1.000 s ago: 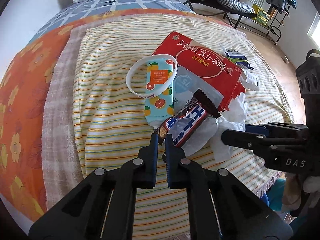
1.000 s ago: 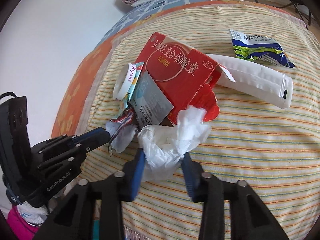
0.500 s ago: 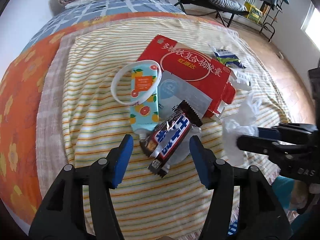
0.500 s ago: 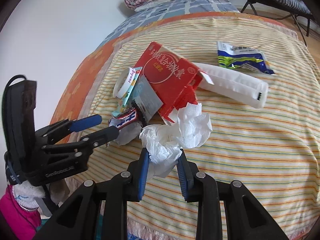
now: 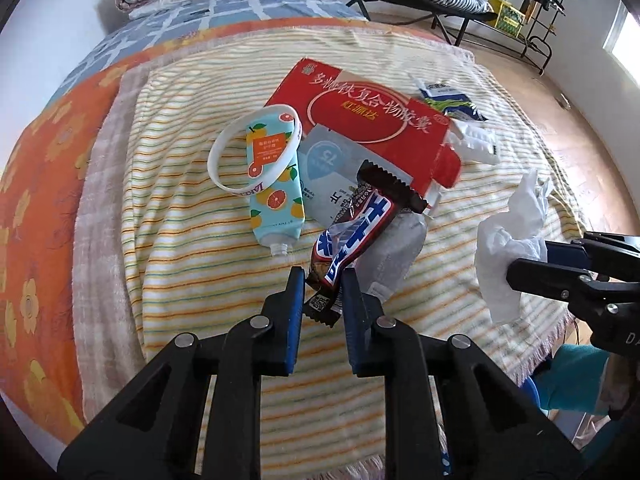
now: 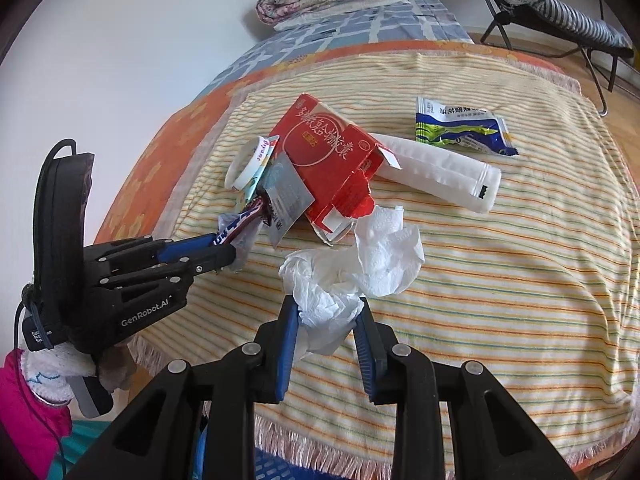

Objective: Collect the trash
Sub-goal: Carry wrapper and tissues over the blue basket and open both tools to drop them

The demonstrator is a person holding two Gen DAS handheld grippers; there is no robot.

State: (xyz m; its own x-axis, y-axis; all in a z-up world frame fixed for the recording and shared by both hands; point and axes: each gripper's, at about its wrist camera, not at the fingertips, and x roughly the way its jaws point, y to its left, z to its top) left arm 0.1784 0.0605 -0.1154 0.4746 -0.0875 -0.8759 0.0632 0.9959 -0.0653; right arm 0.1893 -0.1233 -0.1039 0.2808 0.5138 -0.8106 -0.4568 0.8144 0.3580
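- The left hand-held gripper (image 5: 322, 294) is closing on the near end of the candy bar wrapper (image 5: 352, 236), which lies between its jaws on the striped blanket (image 5: 180, 264) of the bed.
- The wrapper should be pinched firmly before it is lifted, so that the clear plastic (image 5: 394, 252) under it is not dragged along.
- The right hand-held gripper (image 6: 326, 320) is held narrow around the crumpled tissue (image 6: 352, 272), raised near the bed edge.
- One item is counted of each kind: red box (image 5: 372, 124), fruit-printed tube (image 5: 274, 184), white wristband (image 5: 228, 160), grey sachet (image 5: 328, 172), blue-green packet (image 6: 460, 126), white folded piece (image 6: 444, 172).
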